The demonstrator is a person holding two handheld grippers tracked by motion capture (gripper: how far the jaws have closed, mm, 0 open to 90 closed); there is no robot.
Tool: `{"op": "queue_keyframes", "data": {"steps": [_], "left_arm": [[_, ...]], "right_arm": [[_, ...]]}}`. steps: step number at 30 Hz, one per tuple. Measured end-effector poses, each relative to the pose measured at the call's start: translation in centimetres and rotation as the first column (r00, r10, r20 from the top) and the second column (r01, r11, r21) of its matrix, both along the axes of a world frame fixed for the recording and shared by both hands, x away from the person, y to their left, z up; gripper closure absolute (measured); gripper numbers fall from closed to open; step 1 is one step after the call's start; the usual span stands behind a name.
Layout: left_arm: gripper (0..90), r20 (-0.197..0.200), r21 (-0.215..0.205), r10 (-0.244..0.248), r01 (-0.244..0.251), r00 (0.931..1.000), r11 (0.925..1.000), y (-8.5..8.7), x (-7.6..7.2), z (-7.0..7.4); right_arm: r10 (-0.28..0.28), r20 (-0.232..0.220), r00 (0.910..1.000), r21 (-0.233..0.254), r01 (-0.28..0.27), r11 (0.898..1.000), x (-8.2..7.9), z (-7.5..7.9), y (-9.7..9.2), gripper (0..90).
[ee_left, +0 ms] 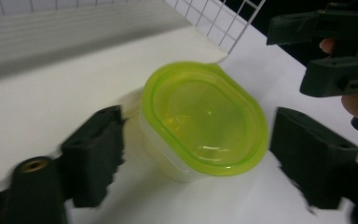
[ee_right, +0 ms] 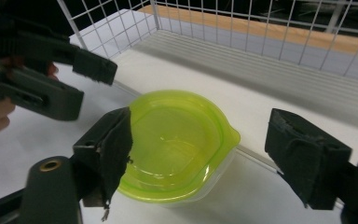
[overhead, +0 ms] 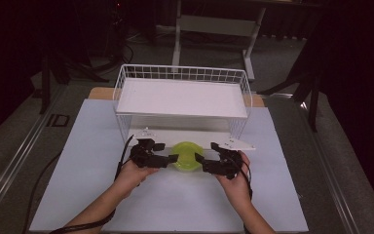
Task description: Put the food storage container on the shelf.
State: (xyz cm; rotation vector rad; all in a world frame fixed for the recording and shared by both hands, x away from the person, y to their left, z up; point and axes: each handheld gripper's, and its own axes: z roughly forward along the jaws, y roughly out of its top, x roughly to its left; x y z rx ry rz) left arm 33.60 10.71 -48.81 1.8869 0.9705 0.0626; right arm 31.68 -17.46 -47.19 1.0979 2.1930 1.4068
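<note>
While two hands close in: a lidded green container point(overhead: 186, 156) sits on the white tabletop point(overhead: 78, 161), just before a wire rack point(overhead: 182, 100).
Left gripper point(overhead: 168, 152): jaws spread, flanking the container.
Right gripper point(overhead: 205, 152): jaws spread, one overlapping the lid's edge; contact unclear.
Hidden: container's contents, behind its tinted lid.
</note>
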Motion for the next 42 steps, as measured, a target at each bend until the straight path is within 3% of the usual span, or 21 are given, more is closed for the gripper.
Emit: {"op": "queue_keyframes", "data": {"steps": [2,9,13,14,16,18,20,23,24,28,32,33,37,42], "left_arm": [[23.1,-0.015,0.027,0.013,-0.013,0.9998,0.9995,-0.2,0.2,-0.4],[40.1,-0.073,0.000,0.045,-0.045,0.9963,0.9990,-0.1,0.7,-1.5],[49.6,-0.108,-0.019,0.058,-0.060,0.9924,0.9980,-0.3,1.0,-2.0],[50.1,-0.107,-0.001,0.070,-0.070,0.9918,0.9975,-0.4,1.0,-2.0],[56.6,-0.123,-0.011,0.052,-0.054,0.9910,0.9985,-0.5,1.1,-2.2],[58.6,-0.127,-0.014,0.035,-0.037,0.9913,0.9992,-0.5,1.0,-2.2],[63.7,-0.119,-0.012,0.032,-0.033,0.9924,0.9994,-0.5,0.8,-2.1],[66.4,-0.104,-0.014,0.029,-0.031,0.9942,0.9994,-0.7,0.4,-2.0],[68.8,-0.090,-0.003,0.024,-0.024,0.9957,0.9997,-0.9,0.2,-1.8],[72.1,-0.072,0.030,0.026,-0.024,0.9971,0.9993,-0.9,-0.4,-1.7],[74.2,-0.086,0.035,0.038,-0.035,0.9956,0.9988,-0.7,-0.7,-1.7],[74.9,-0.094,0.029,0.037,-0.035,0.9949,0.9990,-0.5,-0.8,-1.7],[76.4,-0.099,0.032,0.019,-0.016,0.9949,0.9993,-0.7,-1.2,-1.5],[78.0,-0.119,0.030,0.006,-0.002,0.9929,0.9996,-0.9,-1.7,-1.3]], "right_arm": [[-0.008,-0.001,1.0000,-0.010,0.008,1.000,0.1,-0.3,0.1,24.5],[-0.022,-0.046,0.9987,-0.031,0.021,0.999,0.7,-1.8,0.1,31.2],[-0.037,-0.095,0.9948,0.000,0.038,0.999,1.2,-2.3,0.0,32.0],[-0.042,-0.094,0.9947,-0.003,0.042,0.999,1.3,-2.4,0.0,32.0],[-0.048,-0.115,0.9922,-0.007,0.048,0.999,1.5,-2.6,0.0,34.1],[-0.030,-0.126,0.9915,-0.009,0.029,1.000,1.6,-2.8,0.0,42.4],[-0.012,-0.113,0.9936,-0.041,0.007,0.999,1.5,-3.0,0.2,45.7],[-0.001,-0.129,0.9917,-0.019,-0.002,1.000,1.3,-3.0,0.1,47.3],[0.011,-0.153,0.9882,0.003,-0.011,1.000,1.2,-2.9,0.2,51.5],[0.017,-0.171,0.9851,0.022,-0.014,1.000,0.8,-2.6,0.2,59.0],[0.039,-0.180,0.9829,0.054,-0.030,0.998,0.5,-2.2,0.0,68.4],[0.042,-0.181,0.9826,0.054,-0.033,0.998,0.4,-2.1,-0.1,74.7],[0.044,-0.190,0.9808,0.018,-0.041,0.999,0.1,-1.8,-0.2,75.5],[0.053,-0.220,0.9740,0.040,-0.045,0.998,0.0,-1.8,-0.6,78.5]]}}
